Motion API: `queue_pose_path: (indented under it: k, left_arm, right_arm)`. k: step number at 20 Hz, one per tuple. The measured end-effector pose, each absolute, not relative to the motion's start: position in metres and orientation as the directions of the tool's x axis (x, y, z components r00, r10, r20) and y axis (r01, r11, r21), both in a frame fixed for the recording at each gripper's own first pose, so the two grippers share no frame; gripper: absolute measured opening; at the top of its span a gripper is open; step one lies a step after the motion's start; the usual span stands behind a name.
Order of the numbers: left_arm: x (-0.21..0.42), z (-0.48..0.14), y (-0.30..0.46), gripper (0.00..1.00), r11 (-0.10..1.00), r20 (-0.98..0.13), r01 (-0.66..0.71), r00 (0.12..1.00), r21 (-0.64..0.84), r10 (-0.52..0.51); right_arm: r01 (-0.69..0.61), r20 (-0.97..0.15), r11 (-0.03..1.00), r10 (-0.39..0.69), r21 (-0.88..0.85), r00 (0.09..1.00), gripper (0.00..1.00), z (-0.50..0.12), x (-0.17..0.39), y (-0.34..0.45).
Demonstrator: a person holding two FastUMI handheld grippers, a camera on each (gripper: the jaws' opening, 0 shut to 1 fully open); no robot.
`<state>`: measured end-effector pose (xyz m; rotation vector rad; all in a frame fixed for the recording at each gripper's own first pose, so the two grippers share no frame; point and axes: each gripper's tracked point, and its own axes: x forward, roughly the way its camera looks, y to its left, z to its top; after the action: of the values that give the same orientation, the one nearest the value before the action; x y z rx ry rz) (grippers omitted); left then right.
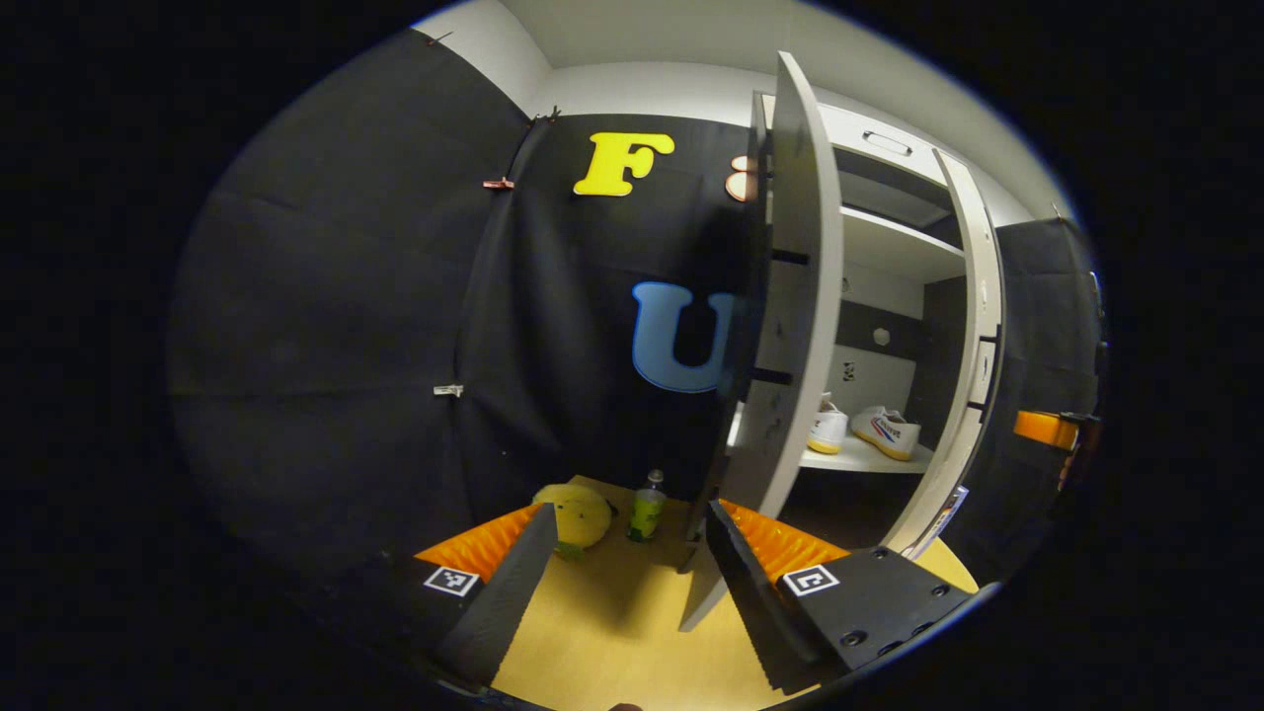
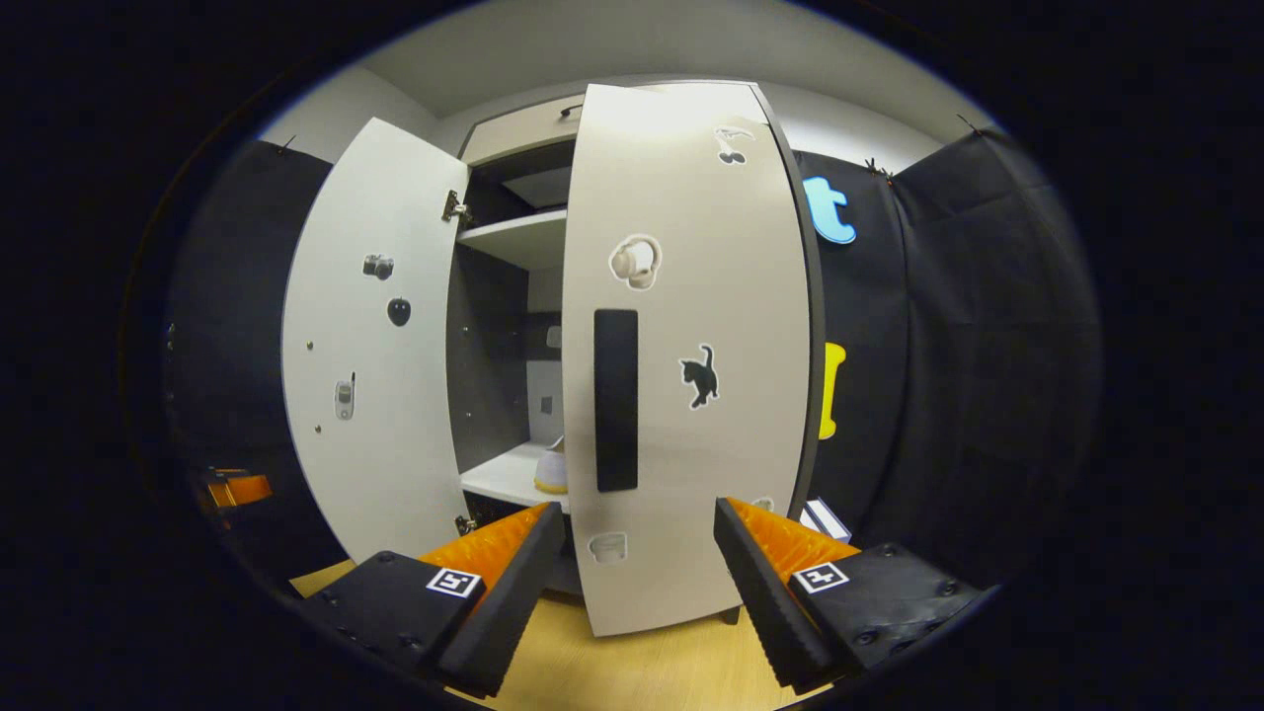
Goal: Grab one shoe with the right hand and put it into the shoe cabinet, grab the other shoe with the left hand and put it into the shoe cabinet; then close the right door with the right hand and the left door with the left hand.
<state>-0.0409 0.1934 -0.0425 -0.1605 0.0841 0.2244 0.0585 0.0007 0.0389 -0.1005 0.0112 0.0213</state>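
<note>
- No legible writing is seen on the shoes (image 1: 869,432), set on a cabinet (image 1: 889,296) shelf.
- Left gripper (image 1: 632,553): jaws spread, left door (image 1: 785,346) just ahead.
- Right gripper (image 2: 637,558): jaws spread, right door (image 2: 681,346) between them.

The left door (image 1: 790,326) hides most of one shoe (image 1: 828,429), apparently.

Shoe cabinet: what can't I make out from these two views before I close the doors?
- Left gripper view: the left door, seen edge-on, hides part of one of the two shoes on the shelf.
- Right gripper view: the right door covers most of the shoe cabinet; one shoe edge shows.
- Bottle beside a yellow object: too small to identify.
</note>
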Motion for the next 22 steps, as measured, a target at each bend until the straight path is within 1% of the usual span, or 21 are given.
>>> queue_pose_path:
  k: [2, 6, 9, 10, 11, 14, 18, 19, 21, 22]
  left_arm:
    - [-0.035, -0.031, 0.205, 0.95, 0.965, -0.084, -0.231, 0.972, -0.126, 0.221]
    - [-0.007, 0.007, 0.211, 0.95, 0.985, -0.052, -0.135, 0.990, -0.108, 0.130]
    - [0.019, 0.039, 0.213, 0.94, 0.992, -0.008, -0.067, 0.998, -0.106, 0.066]
    - [0.028, 0.046, 0.214, 0.93, 0.993, 0.001, -0.054, 0.999, -0.107, 0.055]
    - [0.039, 0.052, 0.217, 0.94, 0.993, 0.006, -0.044, 0.999, -0.106, 0.045]
    - [0.069, 0.067, 0.220, 0.94, 0.996, 0.008, 0.002, 1.000, -0.094, -0.001]
    - [0.084, 0.086, 0.206, 0.95, 0.991, 0.023, 0.067, 0.998, -0.114, -0.064]
    - [0.087, 0.092, 0.203, 0.95, 0.992, 0.029, 0.075, 0.997, -0.103, -0.073]
    - [0.092, 0.093, 0.189, 0.94, 0.989, 0.015, 0.121, 0.993, -0.079, -0.120]
    - [0.094, 0.094, 0.189, 0.95, 0.991, 0.016, 0.124, 0.992, -0.053, -0.124]
  right_arm:
    - [-0.007, -0.050, 0.996, 0.003, -0.083, 0.999, 0.98, 0.022, 0.049, -0.003]
    - [0.036, -0.136, 0.999, -0.041, -0.040, 0.990, 0.99, -0.015, 0.032, -0.014]
    - [0.063, -0.183, 0.998, -0.059, 0.018, 0.981, 0.99, -0.034, 0.022, -0.016]
    - [0.074, -0.195, 0.997, -0.067, 0.030, 0.979, 0.98, -0.039, 0.020, -0.017]
    - [0.086, -0.208, 0.996, -0.076, 0.039, 0.975, 0.98, -0.045, 0.019, -0.020]
    - [0.109, -0.215, 0.993, -0.095, 0.054, 0.972, 0.98, -0.049, 0.018, -0.023]
    - [0.122, -0.218, 0.991, -0.108, 0.053, 0.970, 0.98, -0.049, 0.017, -0.024]
    - [0.125, -0.218, 0.991, -0.110, 0.056, 0.970, 0.98, -0.049, 0.017, -0.025]
    - [0.134, -0.223, 0.989, -0.116, 0.064, 0.968, 0.98, -0.053, 0.015, -0.028]
    - [0.140, -0.226, 0.988, -0.121, 0.068, 0.967, 0.98, -0.055, 0.013, -0.030]
